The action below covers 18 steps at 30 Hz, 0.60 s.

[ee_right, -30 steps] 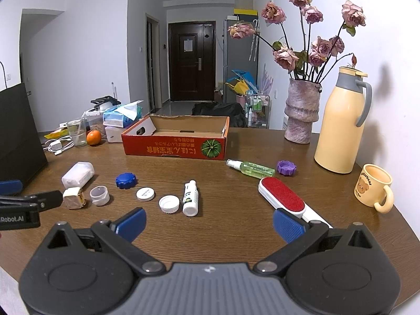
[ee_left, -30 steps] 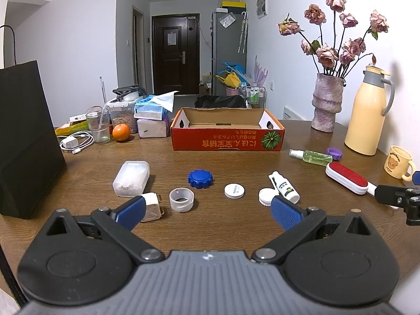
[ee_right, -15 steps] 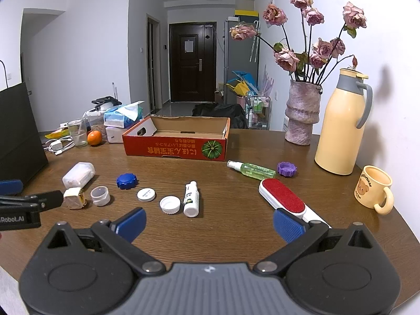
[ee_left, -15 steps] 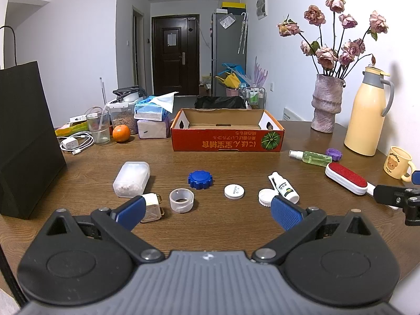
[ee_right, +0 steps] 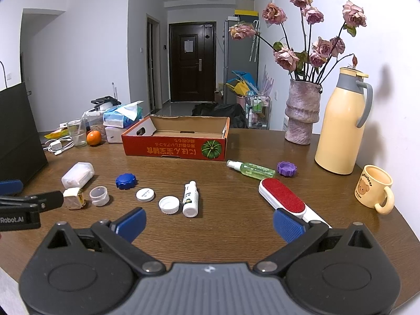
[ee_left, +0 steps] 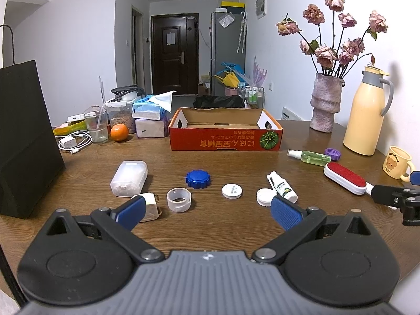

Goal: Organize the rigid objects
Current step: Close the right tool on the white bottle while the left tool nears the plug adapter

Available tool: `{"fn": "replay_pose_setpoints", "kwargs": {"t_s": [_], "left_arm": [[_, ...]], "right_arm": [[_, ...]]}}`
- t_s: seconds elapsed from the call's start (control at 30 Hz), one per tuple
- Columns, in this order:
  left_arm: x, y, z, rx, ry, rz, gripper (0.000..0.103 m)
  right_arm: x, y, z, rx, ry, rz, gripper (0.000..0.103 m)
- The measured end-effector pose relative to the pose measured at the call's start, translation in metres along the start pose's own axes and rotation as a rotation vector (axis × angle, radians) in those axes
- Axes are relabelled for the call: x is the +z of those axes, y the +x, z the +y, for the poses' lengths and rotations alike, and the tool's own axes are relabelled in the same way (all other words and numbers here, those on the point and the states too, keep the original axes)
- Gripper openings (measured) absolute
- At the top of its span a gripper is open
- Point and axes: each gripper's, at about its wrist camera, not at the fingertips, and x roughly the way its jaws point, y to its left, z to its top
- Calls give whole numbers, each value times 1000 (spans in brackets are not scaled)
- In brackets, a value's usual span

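Note:
Small rigid items lie on the brown table: a white plastic box, a small cream case, a clear cup lid, a blue cap, two white caps, a small white bottle, a green spray bottle, a purple cap and a red lint brush. An open red cardboard box stands behind them. My left gripper is open and empty, near the table's front edge. My right gripper is open and empty, its right finger beside the lint brush handle.
A black paper bag stands at the left. A vase of dried roses, a yellow thermos and a bear mug are at the right. A glass, orange, tissue boxes and a charger sit at the back left.

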Motion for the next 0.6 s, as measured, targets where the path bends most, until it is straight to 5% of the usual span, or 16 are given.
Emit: {"fn": "replay_pose_setpoints", "kwargs": {"t_s": [0.6], "left_arm": [[1, 19, -4, -12, -16, 32, 103]], "right_arm": [[-1, 8, -3, 4, -2, 7, 103]]}}
